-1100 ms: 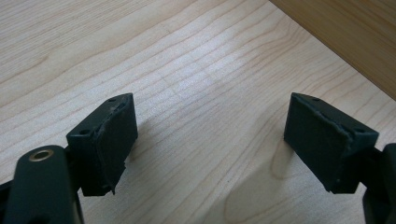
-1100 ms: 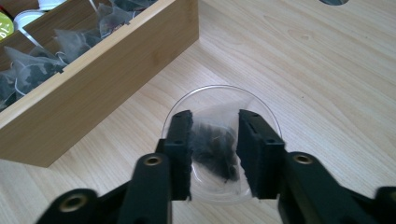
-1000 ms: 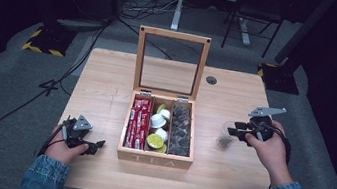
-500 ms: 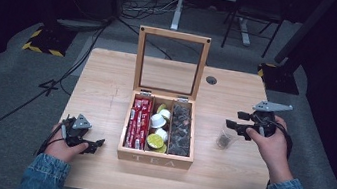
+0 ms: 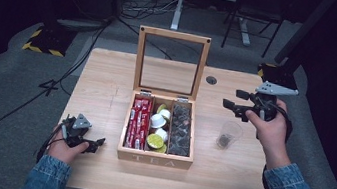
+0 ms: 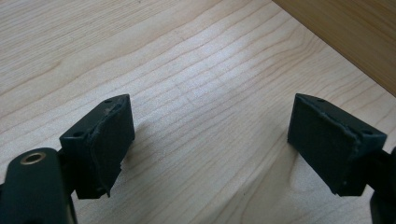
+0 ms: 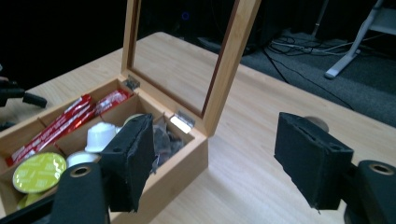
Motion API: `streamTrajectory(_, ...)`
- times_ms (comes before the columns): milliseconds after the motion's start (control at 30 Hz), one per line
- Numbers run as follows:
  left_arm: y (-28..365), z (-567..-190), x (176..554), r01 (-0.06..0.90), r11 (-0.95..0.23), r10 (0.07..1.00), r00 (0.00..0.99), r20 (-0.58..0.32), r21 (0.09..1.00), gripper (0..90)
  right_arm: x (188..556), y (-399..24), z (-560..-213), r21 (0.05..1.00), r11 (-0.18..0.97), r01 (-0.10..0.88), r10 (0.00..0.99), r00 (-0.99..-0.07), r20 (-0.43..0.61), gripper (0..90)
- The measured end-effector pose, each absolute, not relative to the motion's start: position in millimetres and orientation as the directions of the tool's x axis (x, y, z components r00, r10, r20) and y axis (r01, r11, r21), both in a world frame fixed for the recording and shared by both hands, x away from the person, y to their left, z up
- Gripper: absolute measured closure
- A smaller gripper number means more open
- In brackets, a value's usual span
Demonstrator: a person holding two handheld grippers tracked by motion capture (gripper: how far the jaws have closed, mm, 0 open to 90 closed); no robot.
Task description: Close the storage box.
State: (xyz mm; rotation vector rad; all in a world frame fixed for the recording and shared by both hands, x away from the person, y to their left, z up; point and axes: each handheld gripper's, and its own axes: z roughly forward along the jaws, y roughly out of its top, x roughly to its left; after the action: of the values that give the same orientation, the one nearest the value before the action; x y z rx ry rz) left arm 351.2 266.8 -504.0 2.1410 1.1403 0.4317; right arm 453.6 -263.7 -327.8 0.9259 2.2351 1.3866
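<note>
The right tongs (image 5: 233,99) hang in the air above the pale wooden bench (image 5: 108,80), held in the person's right hand (image 5: 268,127), their jaws wide apart with nothing between them; they have just been opening. Below these tongs and just toward the person stands the small clear plastic cup (image 5: 228,134), upright on the bench with something dark at its bottom, free of the jaws. To the left of the right tongs sits the open bamboo tea box (image 5: 154,159) with its glass-paned lid (image 5: 171,62) standing upright. In the right gripper view the box lies beyond the left jaw, showing red sachets (image 7: 65,119) in one compartment, white and lime-green round capsules (image 7: 39,170) in the middle one, and dark wrapped pieces (image 7: 163,140) in the one nearest the tongs.

The left tongs (image 5: 93,143) rest low at the near left part of the bench, held in the left hand (image 5: 65,147), pointing toward the box's side wall. In the left gripper view their jaws stand wide over bare wood grain, gripping nothing, with the wall of the box at the upper right corner
</note>
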Motion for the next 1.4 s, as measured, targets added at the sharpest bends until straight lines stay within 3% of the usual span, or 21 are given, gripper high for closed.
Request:
streamTrajectory(633,266.0,-504.3,350.3,0.605,-0.394,0.829,0.559,-0.017,0.692,15.6,517.2,-206.9,-292.4,0.907,0.294,0.303,0.691,-0.723,0.017,29.8)
streamTrajectory(933,266.2,-504.1,350.7,0.608,-0.394,0.828,0.560,-0.021,0.690,15.3,545.4,-189.0,-290.0,0.903,0.308,0.299,0.704,-0.710,-0.005,29.9)
streamTrajectory(1100,266.1,-503.9,351.1,0.611,-0.393,0.828,0.560,-0.024,0.687,15.0,564.5,-178.4,-288.8,0.902,0.311,0.300,0.735,-0.677,-0.028,36.5)
streamTrajectory(1400,265.8,-504.2,351.1,0.611,-0.389,0.830,0.558,-0.026,0.690,14.9,588.3,-166.2,-301.5,0.897,0.269,0.350,0.768,-0.640,0.020,37.6)
